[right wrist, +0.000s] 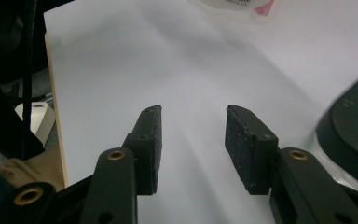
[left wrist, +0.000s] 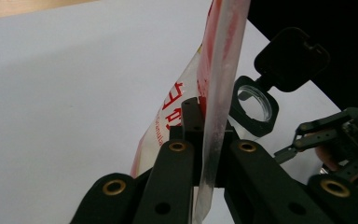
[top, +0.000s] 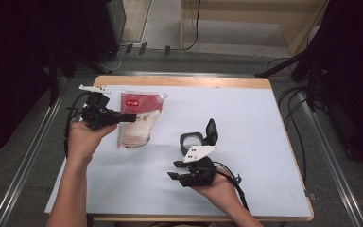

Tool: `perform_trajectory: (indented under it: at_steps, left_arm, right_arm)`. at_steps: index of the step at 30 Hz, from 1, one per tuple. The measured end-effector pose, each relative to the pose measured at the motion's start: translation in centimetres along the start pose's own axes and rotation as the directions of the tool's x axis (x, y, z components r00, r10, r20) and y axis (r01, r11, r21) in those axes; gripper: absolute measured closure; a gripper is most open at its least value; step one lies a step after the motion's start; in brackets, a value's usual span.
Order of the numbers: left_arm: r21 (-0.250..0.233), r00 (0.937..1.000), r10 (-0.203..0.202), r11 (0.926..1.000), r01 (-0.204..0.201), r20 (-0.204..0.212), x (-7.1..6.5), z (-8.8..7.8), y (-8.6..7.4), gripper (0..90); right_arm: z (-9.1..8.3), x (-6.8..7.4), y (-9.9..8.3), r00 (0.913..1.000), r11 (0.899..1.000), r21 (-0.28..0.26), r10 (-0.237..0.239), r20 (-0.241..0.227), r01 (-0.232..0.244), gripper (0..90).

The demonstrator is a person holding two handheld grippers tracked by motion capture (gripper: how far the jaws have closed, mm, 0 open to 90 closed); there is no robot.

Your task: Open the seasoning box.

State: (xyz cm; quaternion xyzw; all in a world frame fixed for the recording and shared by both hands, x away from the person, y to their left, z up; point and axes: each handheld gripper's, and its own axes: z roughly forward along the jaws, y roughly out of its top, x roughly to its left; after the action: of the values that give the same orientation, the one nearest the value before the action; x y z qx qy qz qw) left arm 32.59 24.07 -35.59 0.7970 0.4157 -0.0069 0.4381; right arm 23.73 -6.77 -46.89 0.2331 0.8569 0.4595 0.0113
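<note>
A red and white pouch [top: 138, 120] hangs tilted over the left of the white table top [top: 250, 118], its lower end touching the surface. My left gripper [top: 129, 117] is shut on its upper edge; in the left gripper view the pouch's sealed edge [left wrist: 220, 70] runs up between the jaws. A small round clear container [top: 191, 140] with a black flip lid [top: 211, 132] standing open sits mid-table. My right gripper [top: 173, 170] lies just in front of it, pointing left. Its jaws are open with bare table between the pads [right wrist: 150, 140].
The wooden table edge [right wrist: 56, 126] shows past the white sheet in the right gripper view, with cables and floor beyond. In the left gripper view the container [left wrist: 255, 105] and the right gripper [left wrist: 314, 135] lie beyond the pouch. Dark stands flank the table.
</note>
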Motion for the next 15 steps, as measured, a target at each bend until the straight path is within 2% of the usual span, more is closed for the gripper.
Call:
perform_trajectory:
  at_steps: [4, 15]
  left_arm:
    - [0.000, 0.9996, -0.016, 0.9999, 0.016, 0.022, -0.6, 0.0, -0.2, 90.0]
    - [-0.003, 0.9974, 0.018, 0.9998, -0.018, 0.070, -2.3, -0.9, 0.0, 90.0]
  right_arm:
    - [1.1, 0.2, 0.2, 1.0000, 1.000, -0.001, 0.004, 0.004, -0.004, 56.3]
    - [3.3, 0.0, 0.3, 0.9992, 0.999, 0.011, 0.038, 0.011, -0.038, 55.0]
